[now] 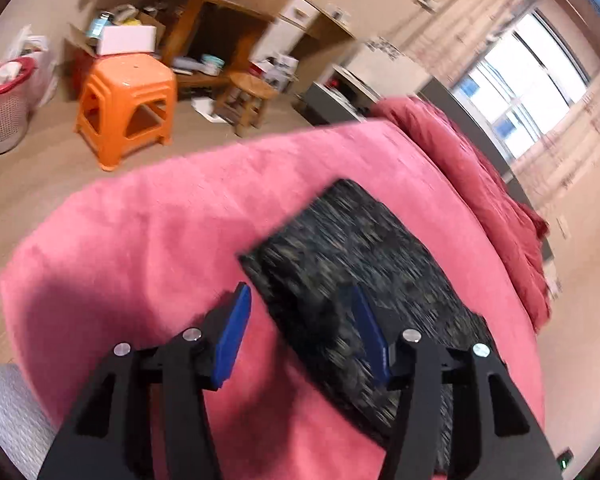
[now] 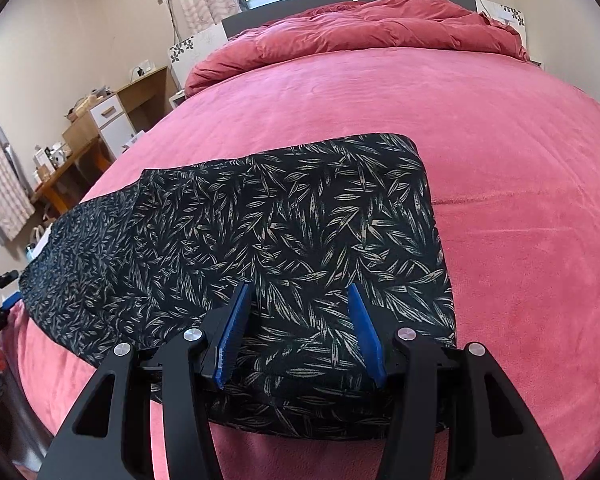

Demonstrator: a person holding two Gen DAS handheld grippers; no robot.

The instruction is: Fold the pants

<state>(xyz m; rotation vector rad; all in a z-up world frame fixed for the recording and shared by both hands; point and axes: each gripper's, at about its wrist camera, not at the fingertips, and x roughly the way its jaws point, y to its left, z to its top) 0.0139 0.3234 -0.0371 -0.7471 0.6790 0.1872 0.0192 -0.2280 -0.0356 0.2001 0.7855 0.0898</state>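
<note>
Right claw [image 2: 298, 332] hangs released over the near end of the pants [image 2: 260, 248], which lie flat, partly folded, on the pink bed [image 2: 500, 200]. Left claw [image 1: 300, 340] is released too, poised over the other end, its view blurred. For a tidy next fold, I'd pinch both layers at the corners and lift evenly.

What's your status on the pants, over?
Left gripper open, empty, over one end of the pants. Right gripper open, empty, over the other end. Pants flat on pink bed cover, part-folded. Nothing in the way.
</note>
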